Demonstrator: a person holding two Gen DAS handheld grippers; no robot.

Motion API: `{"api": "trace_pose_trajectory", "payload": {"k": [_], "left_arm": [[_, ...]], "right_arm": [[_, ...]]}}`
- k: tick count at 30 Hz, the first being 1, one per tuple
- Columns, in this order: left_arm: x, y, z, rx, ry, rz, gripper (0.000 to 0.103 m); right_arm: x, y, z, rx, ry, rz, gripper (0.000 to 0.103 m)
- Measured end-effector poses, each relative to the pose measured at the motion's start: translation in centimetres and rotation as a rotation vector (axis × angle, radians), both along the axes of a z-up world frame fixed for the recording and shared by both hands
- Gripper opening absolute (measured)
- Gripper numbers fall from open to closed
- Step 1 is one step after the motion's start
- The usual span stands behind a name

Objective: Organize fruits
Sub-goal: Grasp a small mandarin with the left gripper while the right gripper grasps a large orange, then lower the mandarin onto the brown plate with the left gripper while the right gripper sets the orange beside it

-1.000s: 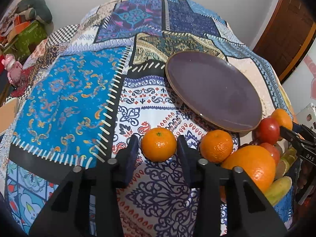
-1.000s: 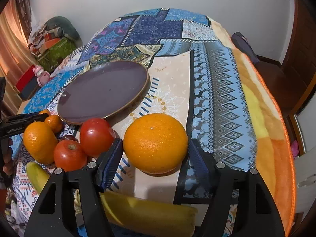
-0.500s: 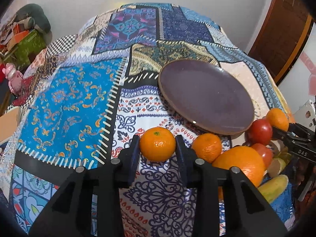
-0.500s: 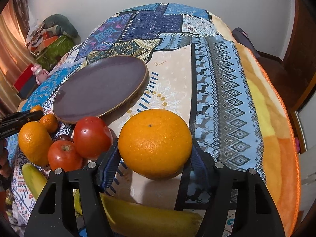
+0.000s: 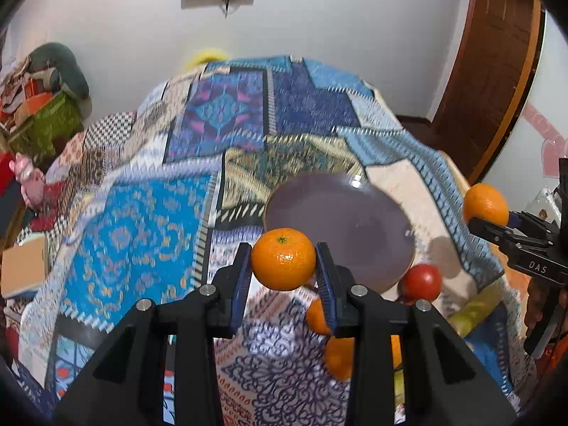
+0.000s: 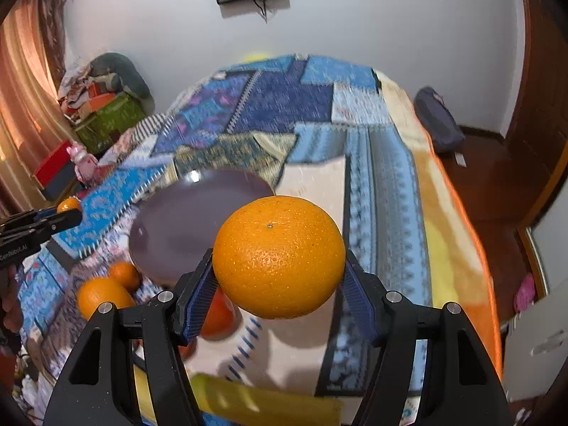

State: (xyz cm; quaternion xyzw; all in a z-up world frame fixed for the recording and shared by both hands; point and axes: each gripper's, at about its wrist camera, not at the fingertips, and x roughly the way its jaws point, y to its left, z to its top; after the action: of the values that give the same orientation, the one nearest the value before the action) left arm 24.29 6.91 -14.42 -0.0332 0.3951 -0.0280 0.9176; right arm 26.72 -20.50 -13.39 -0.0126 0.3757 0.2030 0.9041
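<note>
My left gripper [image 5: 283,277] is shut on a small tangerine [image 5: 283,263] and holds it in the air above the patterned cloth. My right gripper [image 6: 278,284] is shut on a large orange [image 6: 279,256], also lifted; it shows in the left wrist view [image 5: 485,203] too. A dark purple plate [image 5: 340,220] lies empty on the cloth ahead, also in the right wrist view [image 6: 184,223]. Below remain a red tomato [image 5: 422,281], two more oranges [image 6: 103,294] and a banana [image 6: 262,399].
A patchwork cloth [image 5: 142,213] covers the surface. Boxes and clutter [image 5: 42,113] stand at the far left. A wooden door [image 5: 493,71] is at the right. A dark bag [image 6: 438,124] lies past the cloth's right edge.
Both grippers closed on their fruit and lifted: the tangerine and the large orange left the cloth and now hang well above it. The view tilted up toward the wall.
</note>
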Motion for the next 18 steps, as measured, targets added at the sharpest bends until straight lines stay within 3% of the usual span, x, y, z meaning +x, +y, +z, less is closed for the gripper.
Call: {"api": "trace_pose_trajectory", "payload": {"k": [9, 18], "left_arm": [[2.1, -1.4, 3.1, 0.002, -0.094, -0.016, 0.035], [6.3, -1.5, 2.5, 0.021, -0.082, -0.003, 0.035]], "right_arm": [[1.5, 2.6, 3.1, 0.019, -0.102, 0.042, 0.064], [4.9, 6.2, 1.8, -0.001, -0.093, 0.100, 0.064]]}}
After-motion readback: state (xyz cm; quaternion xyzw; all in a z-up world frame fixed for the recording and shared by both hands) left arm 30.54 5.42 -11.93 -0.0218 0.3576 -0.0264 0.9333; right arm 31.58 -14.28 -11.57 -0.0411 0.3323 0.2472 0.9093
